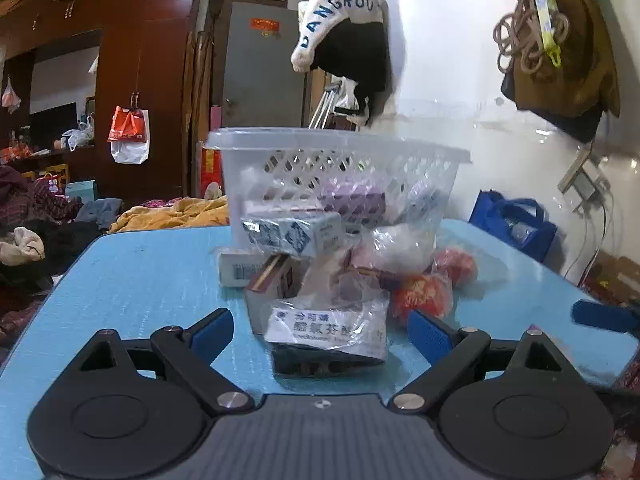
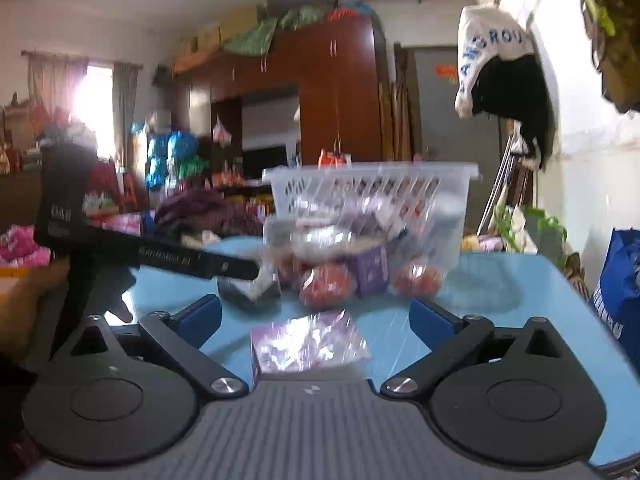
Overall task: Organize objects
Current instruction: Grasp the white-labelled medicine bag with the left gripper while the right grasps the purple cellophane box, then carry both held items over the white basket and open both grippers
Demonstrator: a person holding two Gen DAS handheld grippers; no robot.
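A white lattice basket [image 1: 340,168] stands on the blue table [image 1: 140,280] with a clear bag of boxes spilling out in front of it. My left gripper [image 1: 320,320] is open; a bagged medicine packet with a white label [image 1: 328,334] lies between its fingers, untouched by the pads. Two red wrapped items [image 1: 420,294] lie to the right. In the right wrist view my right gripper [image 2: 316,306] is open over a purple packet in clear plastic [image 2: 308,344], not pressing it. Behind that sit a purple box [image 2: 370,270] and the basket [image 2: 372,196].
A dark wooden wardrobe [image 1: 132,80] and heaped clothes fill the room on the left. A jacket [image 1: 348,40] hangs on the white wall, and a blue bag [image 1: 512,224] stands past the table's right edge. In the right wrist view the left gripper's black finger [image 2: 180,258] reaches in from the left.
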